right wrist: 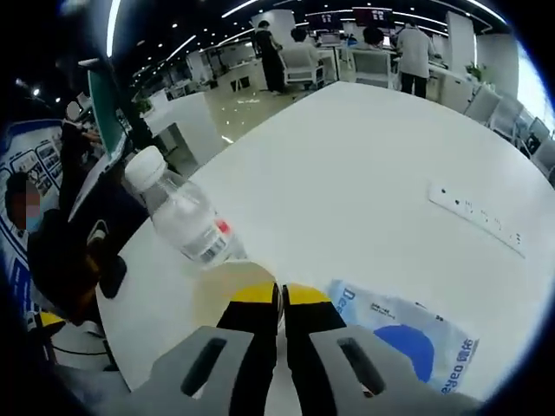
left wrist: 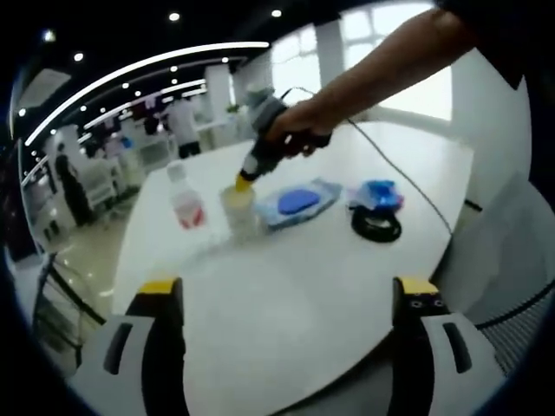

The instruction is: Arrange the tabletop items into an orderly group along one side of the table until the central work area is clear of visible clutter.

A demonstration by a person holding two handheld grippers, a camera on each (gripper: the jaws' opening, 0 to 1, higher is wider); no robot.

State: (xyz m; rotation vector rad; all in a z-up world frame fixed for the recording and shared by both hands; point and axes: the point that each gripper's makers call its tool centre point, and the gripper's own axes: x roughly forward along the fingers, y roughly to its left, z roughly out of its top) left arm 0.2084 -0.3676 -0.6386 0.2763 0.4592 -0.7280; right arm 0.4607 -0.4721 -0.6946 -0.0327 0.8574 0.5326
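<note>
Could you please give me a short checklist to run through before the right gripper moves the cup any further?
1. Right gripper closed on the cup rim: ok, jaws nearly together in the right gripper view, over the rim.
2. Firmness of the grasp: cannot tell.
3. Water bottle clear of the cup: not ok, it stands close beside it and could be knocked.
4. Blue wipes pack out of the way: not ok, it lies right next to the cup.
5. Left gripper free: ok, jaws wide apart, holding nothing.
6. Cup contents: cannot tell.
</note>
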